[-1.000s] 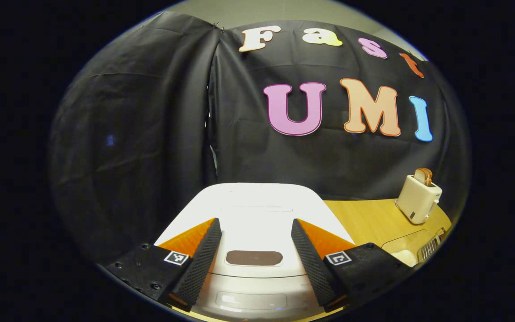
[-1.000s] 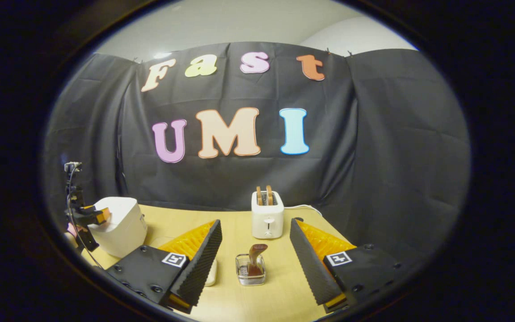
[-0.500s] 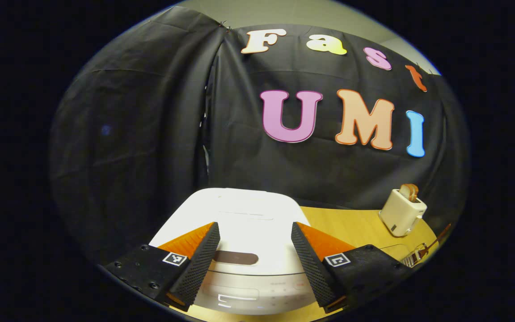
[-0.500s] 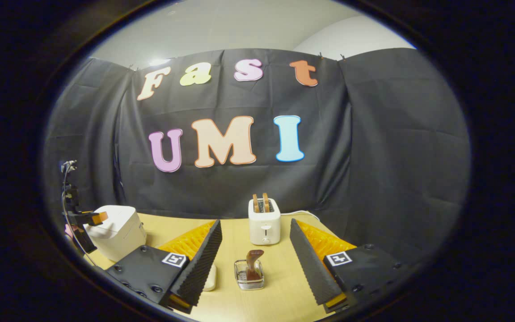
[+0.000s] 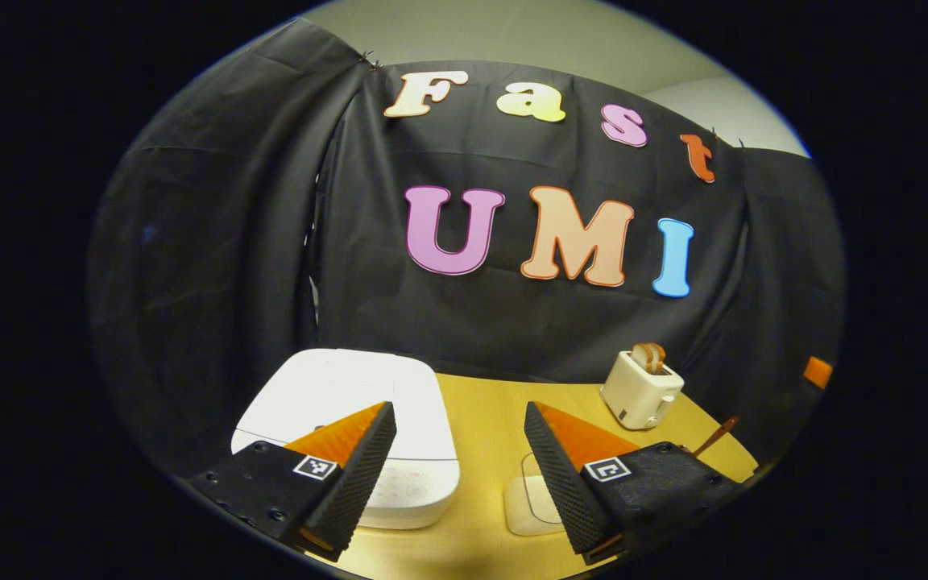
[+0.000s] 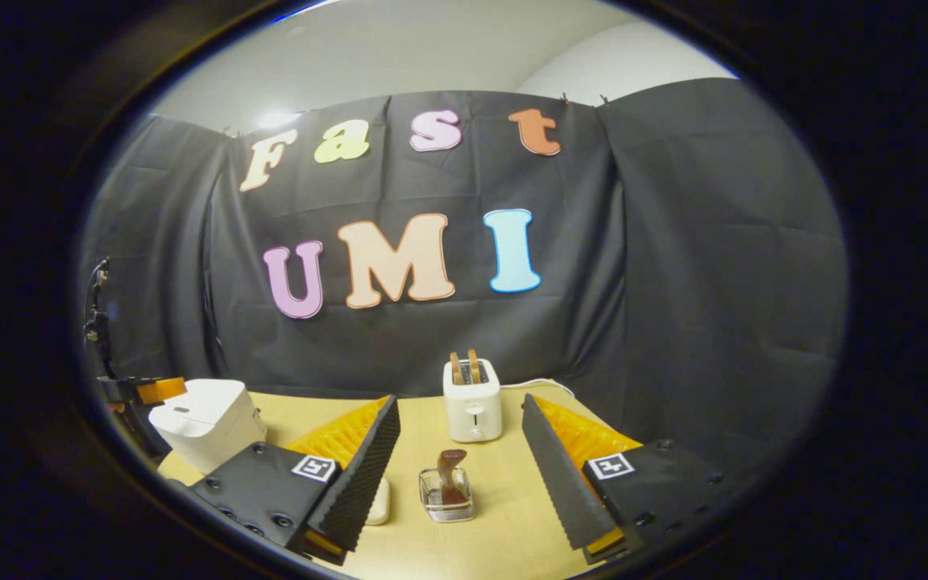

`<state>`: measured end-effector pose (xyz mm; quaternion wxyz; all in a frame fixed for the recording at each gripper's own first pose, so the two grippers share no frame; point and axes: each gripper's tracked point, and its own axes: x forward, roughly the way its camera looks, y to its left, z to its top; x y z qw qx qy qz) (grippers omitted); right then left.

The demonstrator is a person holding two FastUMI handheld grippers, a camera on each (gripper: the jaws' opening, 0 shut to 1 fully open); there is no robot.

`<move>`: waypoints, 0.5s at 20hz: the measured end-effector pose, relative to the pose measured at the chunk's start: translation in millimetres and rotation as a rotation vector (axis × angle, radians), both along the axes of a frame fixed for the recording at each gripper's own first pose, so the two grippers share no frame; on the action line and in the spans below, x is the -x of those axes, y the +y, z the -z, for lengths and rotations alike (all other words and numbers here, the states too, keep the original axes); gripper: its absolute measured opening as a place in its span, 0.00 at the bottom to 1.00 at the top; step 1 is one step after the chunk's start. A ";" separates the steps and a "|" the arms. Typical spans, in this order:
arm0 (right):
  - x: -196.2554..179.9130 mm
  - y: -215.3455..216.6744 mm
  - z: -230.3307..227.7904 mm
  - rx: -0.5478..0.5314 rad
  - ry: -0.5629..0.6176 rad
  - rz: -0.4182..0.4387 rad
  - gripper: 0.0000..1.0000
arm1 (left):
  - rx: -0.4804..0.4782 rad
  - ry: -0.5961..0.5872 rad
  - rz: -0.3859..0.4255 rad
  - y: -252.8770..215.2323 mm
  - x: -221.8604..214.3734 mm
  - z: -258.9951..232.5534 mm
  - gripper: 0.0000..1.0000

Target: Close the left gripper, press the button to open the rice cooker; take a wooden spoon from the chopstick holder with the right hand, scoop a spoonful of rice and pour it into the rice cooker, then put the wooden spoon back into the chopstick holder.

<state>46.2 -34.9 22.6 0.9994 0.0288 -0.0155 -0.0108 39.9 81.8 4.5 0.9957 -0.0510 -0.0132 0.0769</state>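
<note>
A pale wooden table [image 6: 504, 515] stands in a booth hung with black cloth [image 6: 673, 306], with a light wall and ceiling [image 6: 432, 56] above the cloth's top edge.

In the left gripper view, the white rice cooker [image 5: 351, 403] sits at the left with its lid down, partly behind the left finger. The left gripper [image 5: 460, 471] hangs above the table just right of the cooker, its fingers spread apart and holding nothing. Between and behind its fingers lies a pale shallow container [image 5: 532, 503] on the table. Farther right stands a white toaster [image 5: 640, 391] with bread in its slots, and a brown handle [image 5: 715, 435] pokes up near the table's right edge.

In the right gripper view, the rice cooker [image 6: 206, 423] stands at the far left of the table, with the other gripper [image 6: 138, 391] just beside it. The right gripper [image 6: 460, 471] hovers over the table, fingers wide apart and empty. Between them sits the chopstick holder [image 6: 448, 495], a small wire basket, with the wooden spoon [image 6: 449, 471] standing in it. The toaster [image 6: 472, 399] stands behind it near the cloth.
</note>
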 end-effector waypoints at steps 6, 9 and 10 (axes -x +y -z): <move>10.0 -5.6 16.8 0.019 0.025 -0.003 0.98 | 0.028 0.050 0.051 -41.0 6.4 21.6 0.95; 13.0 -5.4 21.8 0.013 0.035 -0.007 0.98 | 0.022 0.051 0.072 -51.6 5.7 20.0 0.95; 12.8 -5.4 23.2 0.015 0.038 -0.008 0.98 | 0.017 0.049 0.072 -52.6 4.5 19.5 0.95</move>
